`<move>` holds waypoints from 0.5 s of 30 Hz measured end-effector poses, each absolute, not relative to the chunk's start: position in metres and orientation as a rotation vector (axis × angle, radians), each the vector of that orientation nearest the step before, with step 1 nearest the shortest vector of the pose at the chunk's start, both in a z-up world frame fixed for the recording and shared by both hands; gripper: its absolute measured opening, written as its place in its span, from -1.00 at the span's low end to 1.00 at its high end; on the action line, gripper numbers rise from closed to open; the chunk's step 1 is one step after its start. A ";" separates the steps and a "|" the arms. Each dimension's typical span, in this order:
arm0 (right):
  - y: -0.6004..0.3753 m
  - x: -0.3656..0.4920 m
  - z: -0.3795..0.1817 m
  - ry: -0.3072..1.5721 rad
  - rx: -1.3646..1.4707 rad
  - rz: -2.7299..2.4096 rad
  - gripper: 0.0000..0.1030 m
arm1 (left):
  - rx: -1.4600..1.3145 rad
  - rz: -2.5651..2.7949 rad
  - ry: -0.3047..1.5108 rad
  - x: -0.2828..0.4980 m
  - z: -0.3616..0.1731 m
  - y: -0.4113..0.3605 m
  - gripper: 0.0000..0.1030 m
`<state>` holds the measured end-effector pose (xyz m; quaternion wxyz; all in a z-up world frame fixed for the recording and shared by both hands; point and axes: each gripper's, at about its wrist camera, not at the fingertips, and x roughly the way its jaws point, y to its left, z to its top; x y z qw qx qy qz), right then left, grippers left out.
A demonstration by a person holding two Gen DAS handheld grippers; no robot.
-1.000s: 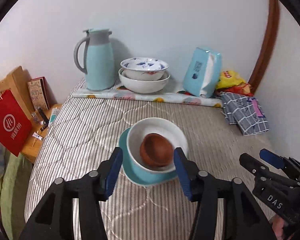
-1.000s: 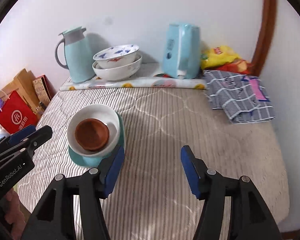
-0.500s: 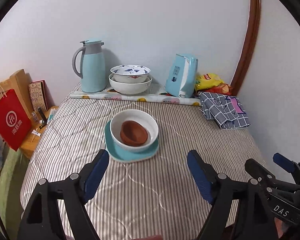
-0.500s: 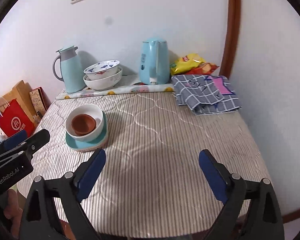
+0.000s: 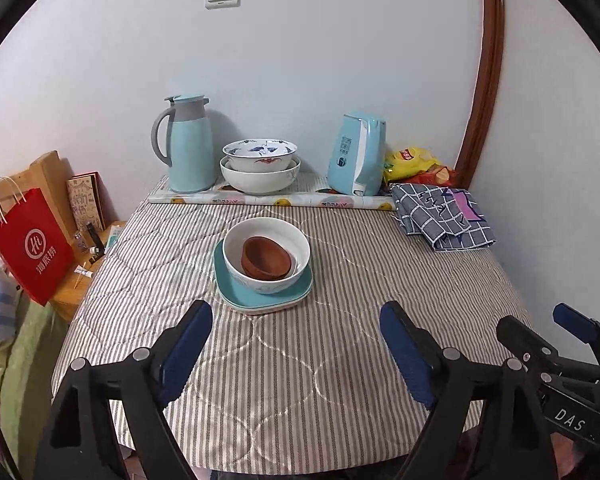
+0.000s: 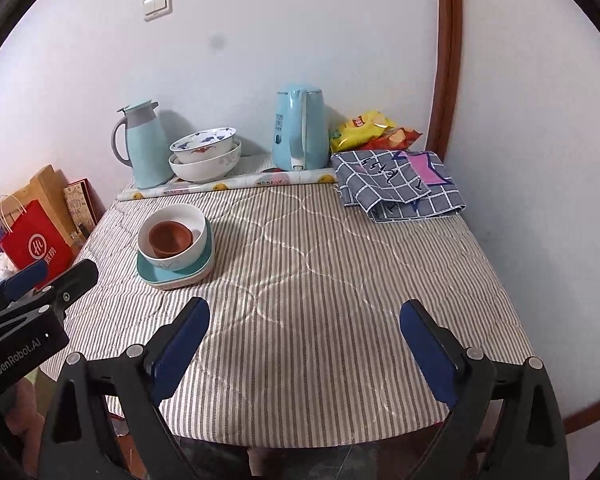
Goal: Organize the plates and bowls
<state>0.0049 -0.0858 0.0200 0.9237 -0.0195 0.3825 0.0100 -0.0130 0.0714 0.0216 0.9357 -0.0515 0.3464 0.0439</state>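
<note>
On the striped table cover (image 5: 300, 360) a small brown bowl (image 5: 266, 258) sits inside a white bowl (image 5: 236, 264), which rests on a teal plate (image 5: 236, 296). The right wrist view has the same stack at its left: brown bowl (image 6: 170, 238), white bowl (image 6: 188, 216), teal plate (image 6: 152, 274). At the back, a blue-patterned bowl (image 5: 259, 154) is nested in a larger white bowl (image 5: 260, 180). My left gripper (image 5: 296, 312) hangs in front of the stack, its jaws opening with nothing between them. My right gripper (image 6: 305, 306) is open and empty over bare cover, right of the stack.
Along the wall stand a light blue thermos jug (image 5: 190, 148), a blue kettle (image 5: 356, 156) and snack bags (image 5: 412, 160), behind a rolled printed sheet (image 5: 268, 200). A checked cloth (image 5: 440, 216) lies at the back right. A red paper bag (image 5: 32, 248) stands left of the table.
Both grippers have pulled back from the stack and opened wide. The left fingers, which flanked the white bowl and teal plate, now stand clear of them. The stack stays put.
</note>
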 end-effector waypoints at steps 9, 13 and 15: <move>-0.084 -0.003 0.023 0.777 -0.048 0.024 0.84 | -0.103 0.088 0.710 -0.017 0.022 0.071 0.66; -0.083 -0.006 0.025 0.774 -0.056 0.022 0.84 | -0.103 0.089 0.713 -0.019 0.022 0.070 0.66; -0.083 -0.006 0.026 0.775 -0.053 0.020 0.84 | -0.102 0.088 0.714 -0.019 0.022 0.070 0.66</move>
